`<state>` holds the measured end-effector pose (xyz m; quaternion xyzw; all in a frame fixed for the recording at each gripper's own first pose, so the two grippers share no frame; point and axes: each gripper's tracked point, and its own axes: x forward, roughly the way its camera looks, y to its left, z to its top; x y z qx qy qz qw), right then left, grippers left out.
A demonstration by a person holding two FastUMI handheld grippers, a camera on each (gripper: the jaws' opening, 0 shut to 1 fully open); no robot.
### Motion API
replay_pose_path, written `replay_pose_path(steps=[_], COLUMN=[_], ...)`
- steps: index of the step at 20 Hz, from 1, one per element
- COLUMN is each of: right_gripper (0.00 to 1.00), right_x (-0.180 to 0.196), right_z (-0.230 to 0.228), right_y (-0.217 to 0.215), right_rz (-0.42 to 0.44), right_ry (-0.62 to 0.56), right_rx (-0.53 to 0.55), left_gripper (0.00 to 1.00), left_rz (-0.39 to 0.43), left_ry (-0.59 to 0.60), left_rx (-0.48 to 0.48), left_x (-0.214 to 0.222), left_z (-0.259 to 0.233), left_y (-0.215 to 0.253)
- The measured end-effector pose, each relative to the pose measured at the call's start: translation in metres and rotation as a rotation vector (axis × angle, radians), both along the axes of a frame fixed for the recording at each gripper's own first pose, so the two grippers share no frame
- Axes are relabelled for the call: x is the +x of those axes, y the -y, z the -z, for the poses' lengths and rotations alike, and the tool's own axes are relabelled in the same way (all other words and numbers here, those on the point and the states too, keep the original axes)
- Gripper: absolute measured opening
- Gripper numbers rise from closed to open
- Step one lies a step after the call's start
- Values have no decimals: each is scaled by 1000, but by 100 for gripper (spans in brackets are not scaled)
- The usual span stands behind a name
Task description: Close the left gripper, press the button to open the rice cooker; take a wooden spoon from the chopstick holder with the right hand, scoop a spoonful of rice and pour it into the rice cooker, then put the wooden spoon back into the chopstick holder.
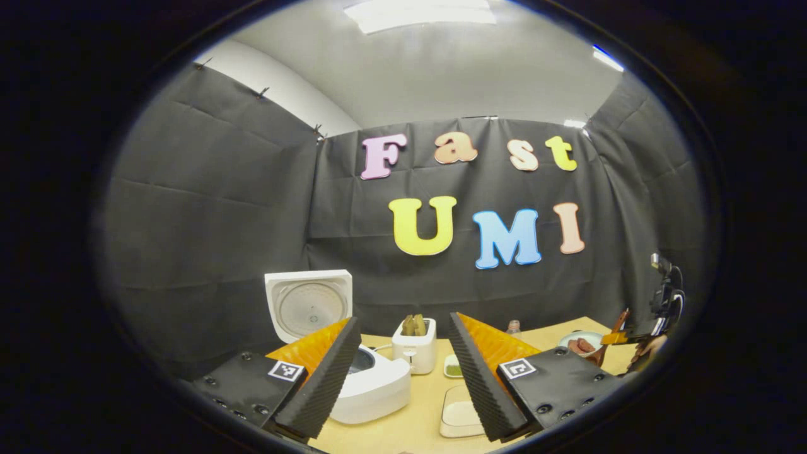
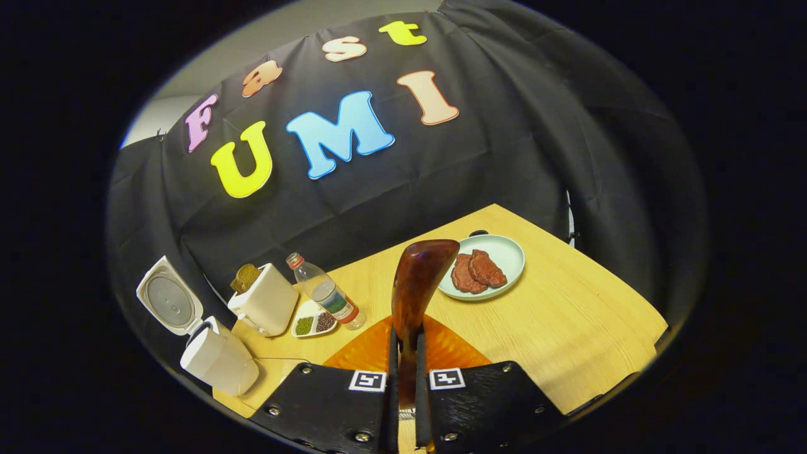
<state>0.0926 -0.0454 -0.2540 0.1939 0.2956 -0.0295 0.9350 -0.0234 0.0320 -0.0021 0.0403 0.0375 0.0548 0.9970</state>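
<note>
The white rice cooker (image 1: pixel 372 384) stands at the table's left with its lid (image 1: pixel 307 306) swung up and open. My left gripper (image 1: pixel 401 320) hovers open above the table, nothing between its fingers; the cooker sits behind its left finger. A shallow pale container (image 1: pixel 459 413) lies on the table between the fingers. My right gripper (image 2: pixel 406 362) is shut on the handle of a dark brown wooden spoon (image 2: pixel 419 284), which sticks up and forward over the table. The rice cooker (image 2: pixel 217 359) and its lid (image 2: pixel 167 299) lie far to the left in the right gripper view. The spoon (image 1: pixel 622 318) and right gripper (image 1: pixel 621 337) show at the far right.
A white toaster (image 1: pixel 414 345) (image 2: pixel 265 299) holding bread stands beside the cooker. Next to it are a small dish of beans (image 2: pixel 313 323) and a plastic bottle (image 2: pixel 325 293). A pale green plate (image 2: pixel 507 249) with meat slices sits at the table's far right, near the edge.
</note>
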Motion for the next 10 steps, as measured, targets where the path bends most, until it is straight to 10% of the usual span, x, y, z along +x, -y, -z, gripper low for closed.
replay_pose_path(steps=[10], right_gripper=[18], right_x=[-10], right_z=[30], right_y=[-11], right_rz=[-37], right_ry=[-45], right_rx=[64], left_gripper=[97], left_rz=[-6], left_ry=[-8], left_rx=[19], left_x=[1], left_z=[0], left_y=[2])
